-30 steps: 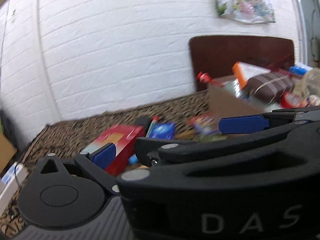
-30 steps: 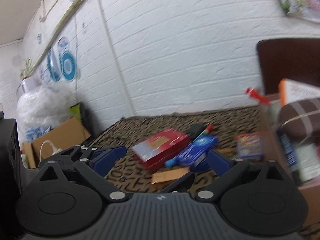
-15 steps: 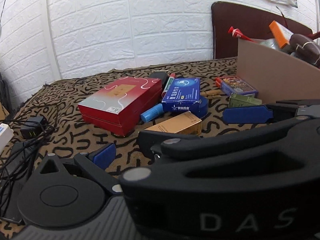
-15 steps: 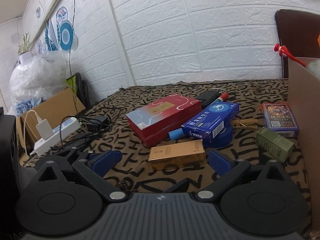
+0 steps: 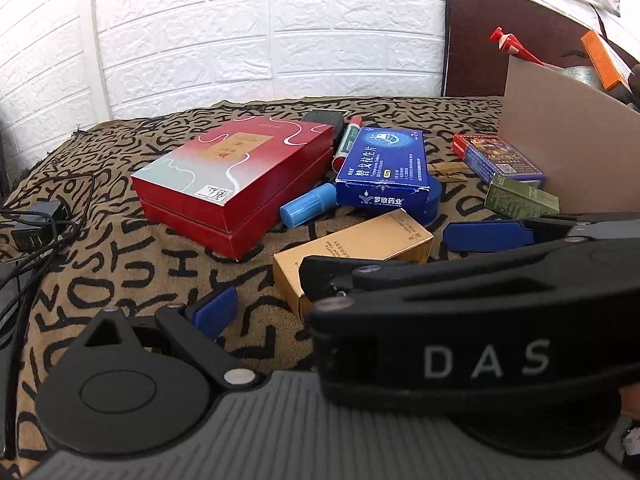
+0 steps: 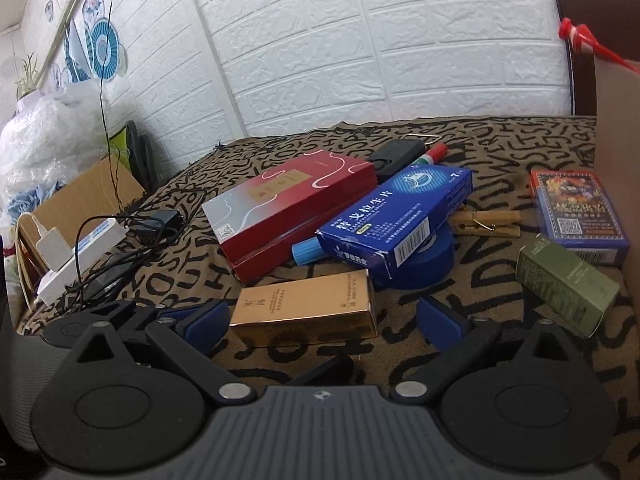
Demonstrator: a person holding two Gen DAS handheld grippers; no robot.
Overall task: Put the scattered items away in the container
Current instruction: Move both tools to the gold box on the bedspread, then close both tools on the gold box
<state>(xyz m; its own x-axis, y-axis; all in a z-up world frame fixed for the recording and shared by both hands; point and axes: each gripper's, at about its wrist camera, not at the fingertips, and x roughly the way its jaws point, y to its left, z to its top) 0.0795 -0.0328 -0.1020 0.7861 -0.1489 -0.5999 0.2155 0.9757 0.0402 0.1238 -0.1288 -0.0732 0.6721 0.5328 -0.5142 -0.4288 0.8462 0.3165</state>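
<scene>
Right wrist view, closer than half a second ago | right gripper [image 6: 324,318] spread wide, straddling gold box [image 6: 306,308] | left gripper [image 5: 340,272] apparently open, empty | grasp next

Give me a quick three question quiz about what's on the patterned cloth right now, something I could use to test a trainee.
1. True or false: the gold box lies between the open fingers of the right gripper.
2. What does the blue medicine box rest on? A) blue tape roll B) red box C) green box
3. Fill in: the wooden ____ lies beside the card deck.

Key
1. True
2. A
3. clothespin
</scene>
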